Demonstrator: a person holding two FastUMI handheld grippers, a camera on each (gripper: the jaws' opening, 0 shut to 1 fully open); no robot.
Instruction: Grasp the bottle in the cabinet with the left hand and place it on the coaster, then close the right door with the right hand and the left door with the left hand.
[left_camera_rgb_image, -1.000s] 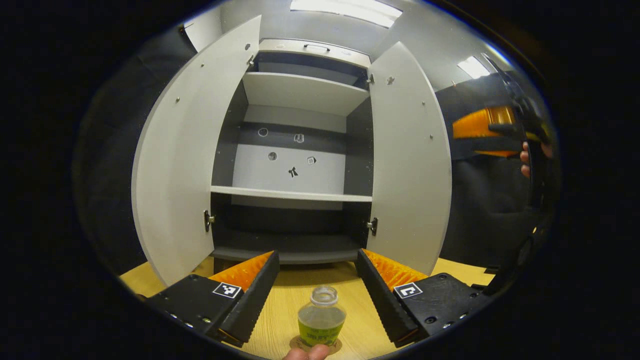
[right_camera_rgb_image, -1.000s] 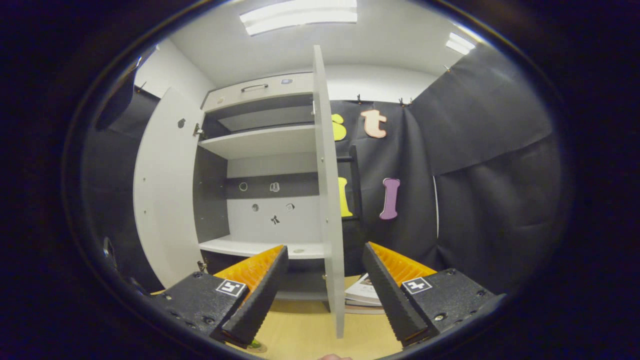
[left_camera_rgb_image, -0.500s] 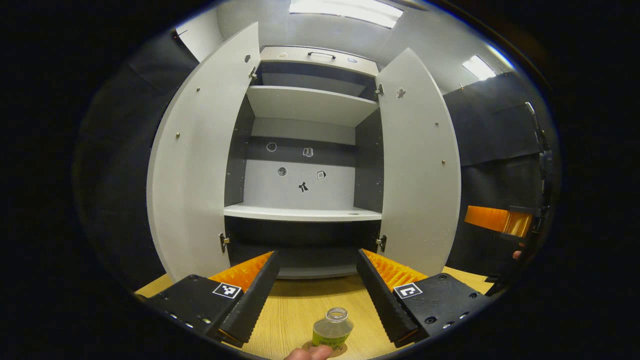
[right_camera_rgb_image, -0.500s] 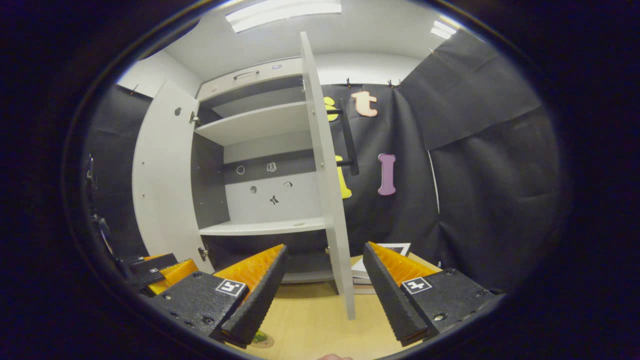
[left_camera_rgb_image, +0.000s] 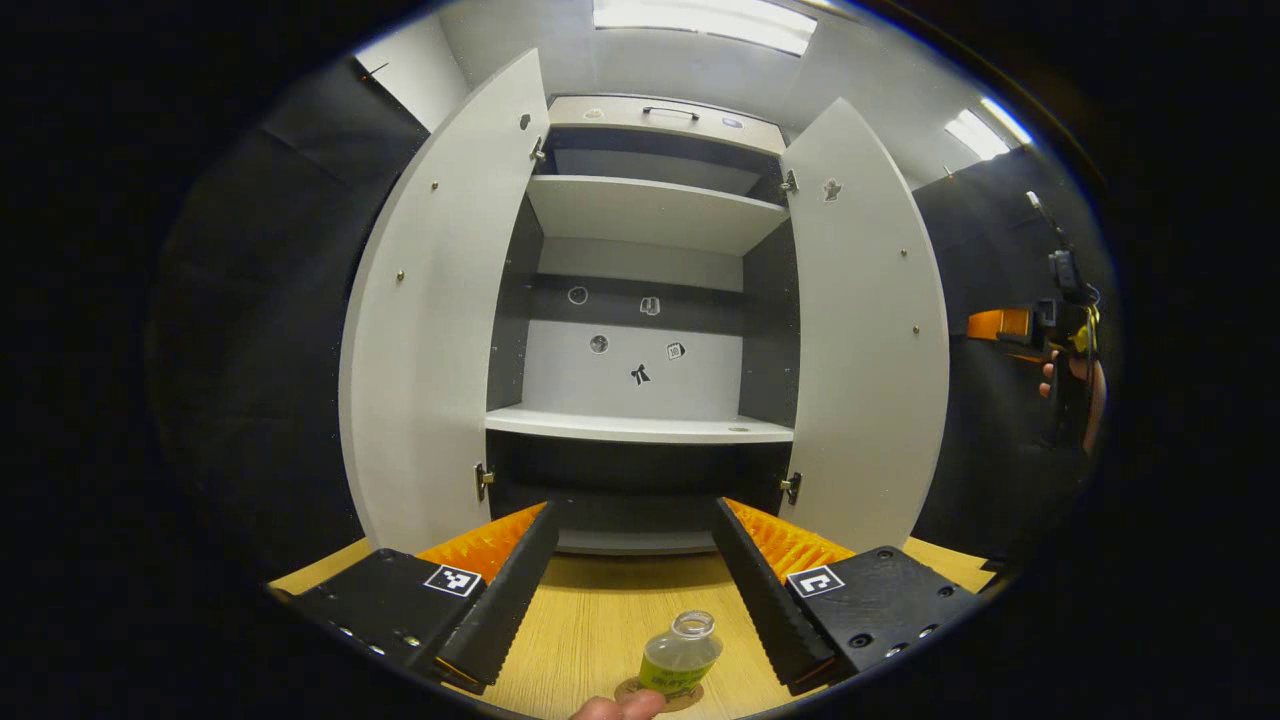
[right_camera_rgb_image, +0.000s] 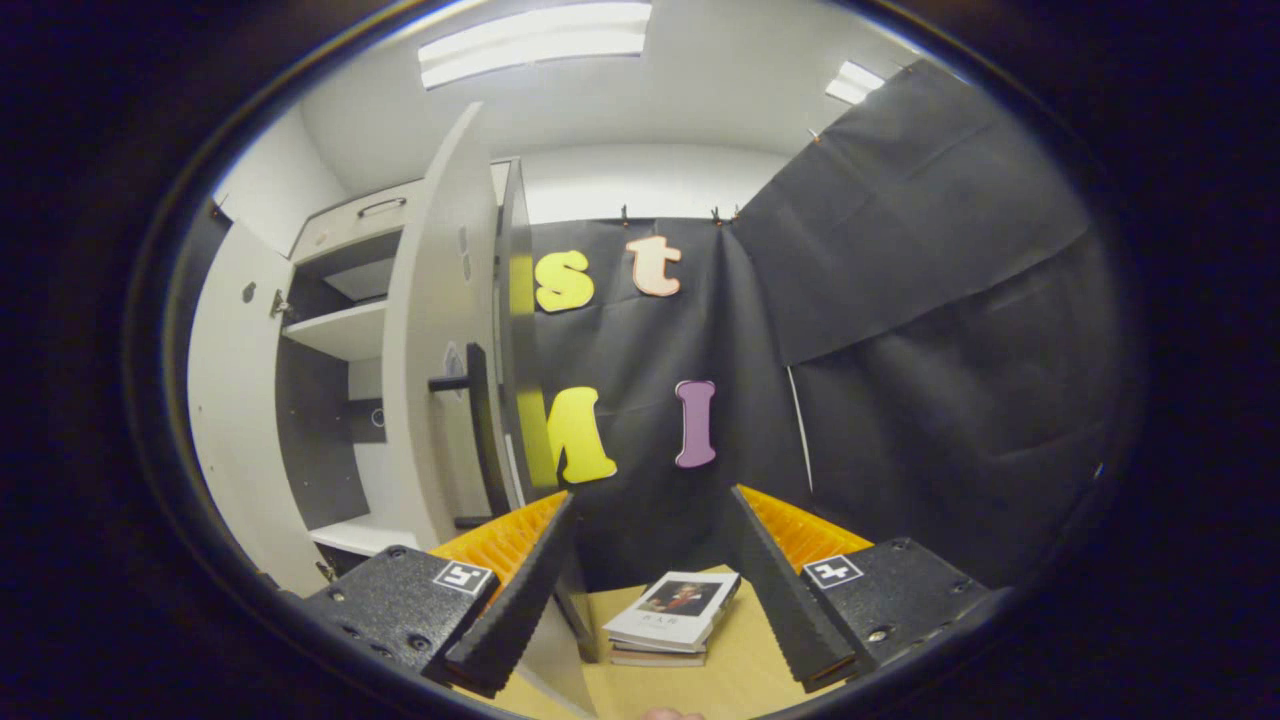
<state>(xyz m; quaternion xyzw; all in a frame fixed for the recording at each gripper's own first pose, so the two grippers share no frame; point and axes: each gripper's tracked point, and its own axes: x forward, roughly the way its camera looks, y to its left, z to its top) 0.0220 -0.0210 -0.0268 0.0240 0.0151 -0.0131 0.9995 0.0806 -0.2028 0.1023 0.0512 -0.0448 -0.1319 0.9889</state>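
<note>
Between spread jaws, bottle (left_camera_rgb_image: 681, 654) on coaster (left_camera_rgb_image: 630, 692), table (left_camera_rgb_image: 590, 620) edge near.

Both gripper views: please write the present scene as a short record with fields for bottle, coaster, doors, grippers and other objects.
bottle: small clear bottle, uncapped, upright on the coaster
coaster: round coaster on the wooden table, mostly hidden under the bottle
left door: left door open
right door: right door open; its outer face and black handle in the right gripper view
left gripper: left gripper open, holding nothing
right gripper: right gripper open, holding nothing
other: stack of books on the table
</note>
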